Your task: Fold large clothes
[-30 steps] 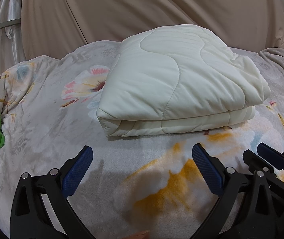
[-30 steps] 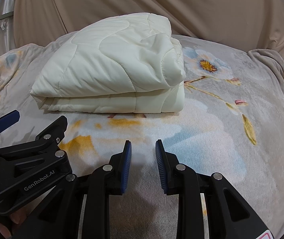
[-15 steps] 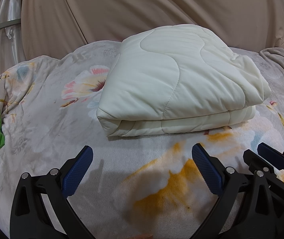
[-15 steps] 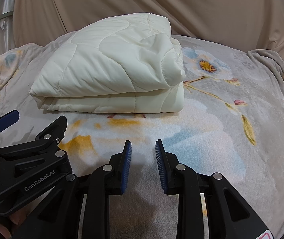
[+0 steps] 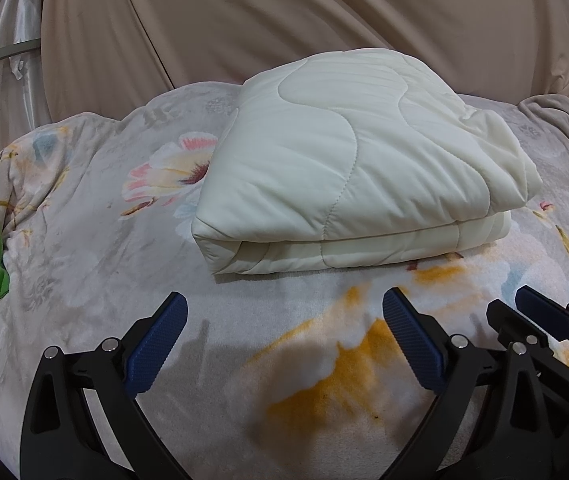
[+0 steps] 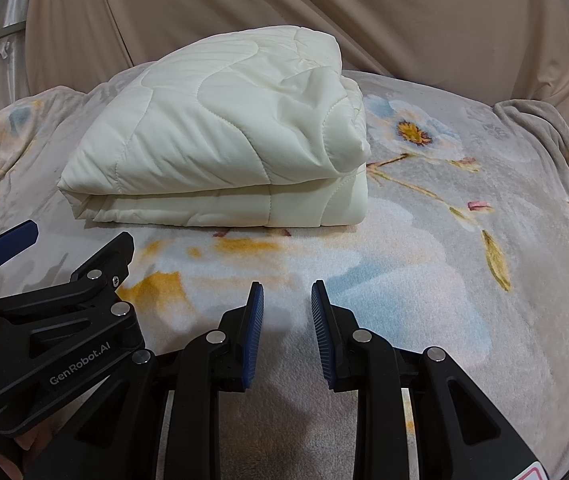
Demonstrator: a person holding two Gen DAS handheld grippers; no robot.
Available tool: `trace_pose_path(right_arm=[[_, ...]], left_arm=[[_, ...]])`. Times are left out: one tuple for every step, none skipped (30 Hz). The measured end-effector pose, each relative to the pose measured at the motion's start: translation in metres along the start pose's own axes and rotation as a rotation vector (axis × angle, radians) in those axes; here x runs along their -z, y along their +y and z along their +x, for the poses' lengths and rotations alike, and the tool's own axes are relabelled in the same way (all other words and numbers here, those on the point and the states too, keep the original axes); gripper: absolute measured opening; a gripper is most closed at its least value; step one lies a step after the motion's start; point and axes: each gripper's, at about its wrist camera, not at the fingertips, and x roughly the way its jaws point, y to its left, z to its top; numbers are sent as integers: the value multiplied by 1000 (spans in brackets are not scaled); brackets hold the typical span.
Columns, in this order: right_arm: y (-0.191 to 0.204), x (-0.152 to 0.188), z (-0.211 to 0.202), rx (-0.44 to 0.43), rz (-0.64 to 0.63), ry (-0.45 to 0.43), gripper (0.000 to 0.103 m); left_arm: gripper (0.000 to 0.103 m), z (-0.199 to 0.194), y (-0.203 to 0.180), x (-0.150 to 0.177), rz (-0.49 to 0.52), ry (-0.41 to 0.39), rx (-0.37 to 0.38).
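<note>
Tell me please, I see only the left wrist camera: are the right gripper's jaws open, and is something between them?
Observer: In the right wrist view the right gripper is open a little. Only the floral blanket shows between its pads, so nothing is held.
Operator: What lies past the quilt's right end?
Observer: A blue flower print with a yellow centre is on the blanket, just beside the folded cream quilt.
Operator: How does my left gripper look from there?
Observer: The left gripper is at the lower left, apart from the quilt, and its body reads GenRobot.AI.
</note>
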Motion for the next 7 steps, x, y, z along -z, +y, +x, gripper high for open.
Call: trace_pose_path(right_arm=[[0,0,0,-1,-1,1,26],[-1,0,0,0,-2,2,26],[-1,0,0,2,-2,1,26],[-2,0,0,2,-1,1,26],[-4,0,-1,2,-1,1,26],[-3,0,-1,3,-1,1,26],[-4,0,-1,4,-2,1,26]], left_arm=[[96,0,-1,0,2,1,-5],[96,0,-1,0,4,2,-7],[96,0,-1,0,5,3,-7],[96,0,-1,0,5,3,-5],[96,0,-2,0,4,3,-6],[96,0,-2,0,4,4,-7],[96,0,-2,0,5,3,-9]])
